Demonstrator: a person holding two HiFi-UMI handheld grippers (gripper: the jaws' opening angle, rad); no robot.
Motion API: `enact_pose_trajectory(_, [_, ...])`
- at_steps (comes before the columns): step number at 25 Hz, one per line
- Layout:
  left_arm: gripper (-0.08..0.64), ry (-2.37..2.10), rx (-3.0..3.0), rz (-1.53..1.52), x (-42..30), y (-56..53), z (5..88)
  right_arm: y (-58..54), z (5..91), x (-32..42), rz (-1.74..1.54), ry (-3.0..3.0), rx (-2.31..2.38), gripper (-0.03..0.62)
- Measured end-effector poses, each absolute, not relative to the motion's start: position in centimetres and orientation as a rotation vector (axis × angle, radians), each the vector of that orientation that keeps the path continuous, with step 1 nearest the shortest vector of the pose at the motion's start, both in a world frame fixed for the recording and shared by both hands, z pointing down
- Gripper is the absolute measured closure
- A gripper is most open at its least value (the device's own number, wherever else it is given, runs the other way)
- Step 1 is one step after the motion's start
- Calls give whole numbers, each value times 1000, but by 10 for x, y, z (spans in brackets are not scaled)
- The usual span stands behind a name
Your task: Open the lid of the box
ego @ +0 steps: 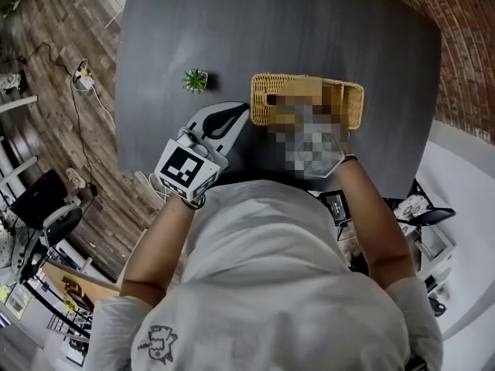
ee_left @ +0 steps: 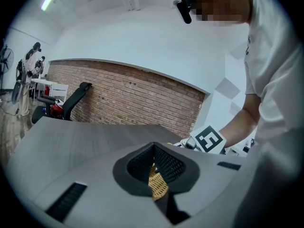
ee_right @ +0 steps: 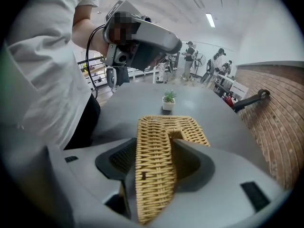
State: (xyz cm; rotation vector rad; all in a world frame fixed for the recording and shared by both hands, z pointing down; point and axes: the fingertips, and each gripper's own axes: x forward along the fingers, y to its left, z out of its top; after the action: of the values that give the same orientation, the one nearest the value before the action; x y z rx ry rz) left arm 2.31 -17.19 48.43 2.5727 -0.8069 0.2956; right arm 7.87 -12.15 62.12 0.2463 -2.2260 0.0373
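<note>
A woven wicker box (ego: 309,91) with its lid on lies on the dark grey table (ego: 309,22). My left gripper (ego: 244,111) is at the box's left end, its fingertips together and shut; a bit of wicker (ee_left: 157,184) shows through the gap behind the tips (ee_left: 153,146). In the head view a blur patch hides my right gripper at the box's front right. In the right gripper view the wicker lid's near edge (ee_right: 154,175) fills the space between the jaws of the right gripper (ee_right: 156,141), and both pads lie against it.
A small potted plant (ego: 195,79) stands on the table left of the box, also in the right gripper view (ee_right: 168,100). A brick wall (ego: 464,45) runs along the right. Cables and a power strip (ego: 83,76) lie on the wooden floor at left. An office chair (ee_left: 71,101) stands beyond the table.
</note>
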Motion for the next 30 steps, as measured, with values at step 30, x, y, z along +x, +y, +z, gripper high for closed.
enact_pose_trajectory(30, [549, -840, 2640, 265, 28, -183, 447, -172, 524, 78, -216, -2265, 221, 549])
